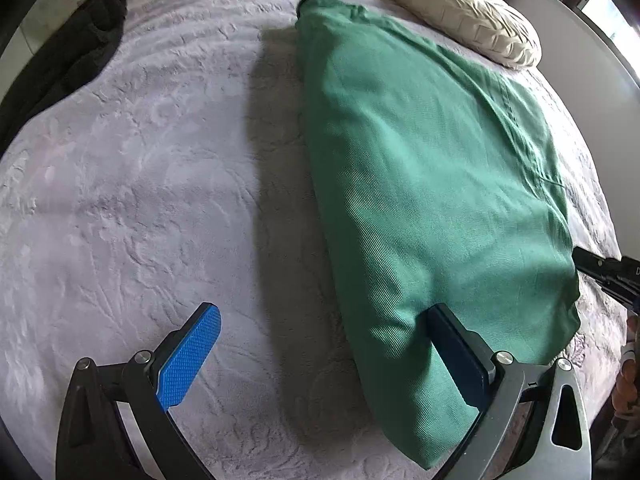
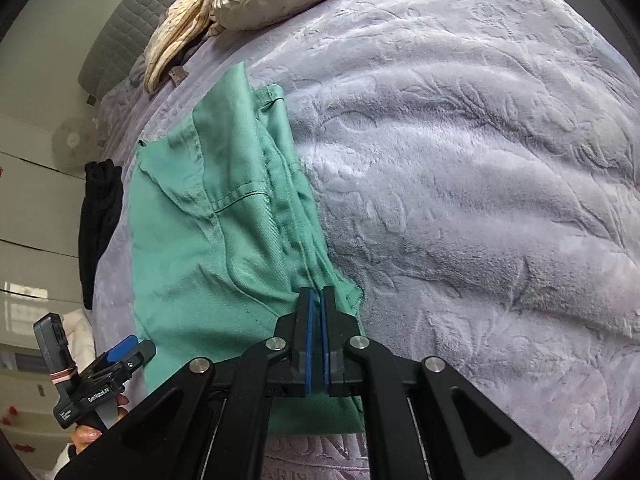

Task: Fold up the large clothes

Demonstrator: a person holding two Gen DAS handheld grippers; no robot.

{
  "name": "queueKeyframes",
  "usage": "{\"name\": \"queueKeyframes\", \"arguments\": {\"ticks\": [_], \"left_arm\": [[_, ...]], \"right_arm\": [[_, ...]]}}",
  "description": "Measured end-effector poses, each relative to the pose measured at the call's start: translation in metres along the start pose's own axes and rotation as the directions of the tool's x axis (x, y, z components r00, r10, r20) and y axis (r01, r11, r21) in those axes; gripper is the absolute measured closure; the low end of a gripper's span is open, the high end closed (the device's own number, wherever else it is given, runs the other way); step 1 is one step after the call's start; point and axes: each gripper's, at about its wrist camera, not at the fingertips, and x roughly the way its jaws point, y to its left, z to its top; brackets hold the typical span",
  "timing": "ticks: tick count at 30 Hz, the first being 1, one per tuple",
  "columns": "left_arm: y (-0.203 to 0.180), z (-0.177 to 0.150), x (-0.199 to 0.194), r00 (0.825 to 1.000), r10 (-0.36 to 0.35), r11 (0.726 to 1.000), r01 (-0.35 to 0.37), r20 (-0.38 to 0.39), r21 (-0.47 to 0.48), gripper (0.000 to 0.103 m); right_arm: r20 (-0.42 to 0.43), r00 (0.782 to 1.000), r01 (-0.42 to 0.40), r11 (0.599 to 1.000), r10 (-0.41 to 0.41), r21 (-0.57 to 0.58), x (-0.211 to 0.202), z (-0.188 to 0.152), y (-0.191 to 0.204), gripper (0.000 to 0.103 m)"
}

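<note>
Green garment (image 1: 432, 168) lies part-folded lengthwise below the cream pillow (image 1: 468, 20). Your right gripper (image 2: 317, 300) pinches its near edge; your left gripper (image 1: 324, 320) is spread, one finger under the hem. Next, likely close left and fold toward the pillow.

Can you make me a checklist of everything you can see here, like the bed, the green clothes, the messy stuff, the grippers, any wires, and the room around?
Surface: bed with a lilac embossed blanket.
Job's things: green garment lying lengthwise on the blanket, already folded narrow.
Clutter: black clothing at the bed's edge; cream pillow and a beige cloth near the headboard.
Grippers: left gripper open, one finger under the garment's near edge, the other over the bare blanket; right gripper shut on the garment's near edge.
Cables: nothing seen.
Surroundings: grey quilted headboard, a fan, white drawers.
</note>
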Motion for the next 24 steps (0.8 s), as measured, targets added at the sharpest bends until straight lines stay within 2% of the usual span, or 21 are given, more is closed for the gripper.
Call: {"name": "queueKeyframes", "arguments": {"ticks": [1, 2, 3, 4, 11, 18, 21, 22, 24], "left_arm": [[0.0, 0.001, 0.003, 1.0, -0.015, 1.0, 0.015, -0.018, 0.004, 0.0], [-0.001, 0.001, 0.006, 0.999, -0.028, 1.0, 0.029, -0.036, 0.004, 0.0], [-0.001, 0.002, 0.007, 0.999, -0.034, 0.999, 0.034, -0.043, 0.002, 0.0], [-0.001, 0.002, 0.008, 0.998, -0.035, 0.999, 0.035, -0.044, 0.001, 0.0], [-0.009, 0.004, 0.004, 0.999, -0.002, 1.0, 0.002, -0.039, -0.001, 0.0], [-0.025, 0.01, -0.003, 0.997, 0.076, 0.997, -0.076, -0.007, -0.009, 0.0], [-0.034, 0.014, -0.003, 0.994, 0.104, 0.994, -0.104, -0.01, -0.011, 0.0], [-0.036, 0.015, -0.004, 0.994, 0.11, 0.994, -0.11, -0.013, -0.014, 0.0], [-0.042, 0.017, -0.002, 0.993, 0.12, 0.993, -0.12, -0.021, -0.021, 0.0]], "right_arm": [[0.002, 1.0, 0.001, 1.0, -0.001, 0.001, -0.001, 0.0, -0.001, 0.072], [0.005, 1.0, 0.002, 1.0, -0.002, 0.003, -0.001, 0.0, 0.0, 0.042], [0.009, 1.0, -0.001, 1.0, 0.001, 0.003, -0.001, 0.0, 0.0, 0.032], [0.017, 1.0, -0.009, 1.0, 0.009, 0.001, -0.003, -0.001, 0.0, 0.026], [-0.004, 0.999, -0.048, 0.998, 0.048, -0.034, -0.002, 0.008, 0.006, 0.026], [-0.054, 0.994, -0.094, 0.994, 0.091, -0.056, 0.001, 0.024, 0.008, 0.022], [-0.057, 0.994, -0.102, 0.991, 0.097, -0.087, -0.002, 0.034, 0.011, 0.013], [-0.054, 0.994, -0.099, 0.991, 0.094, -0.094, -0.003, 0.037, 0.012, 0.003], [-0.049, 0.994, -0.103, 0.988, 0.098, -0.111, -0.005, 0.046, 0.013, 0.0]]}}
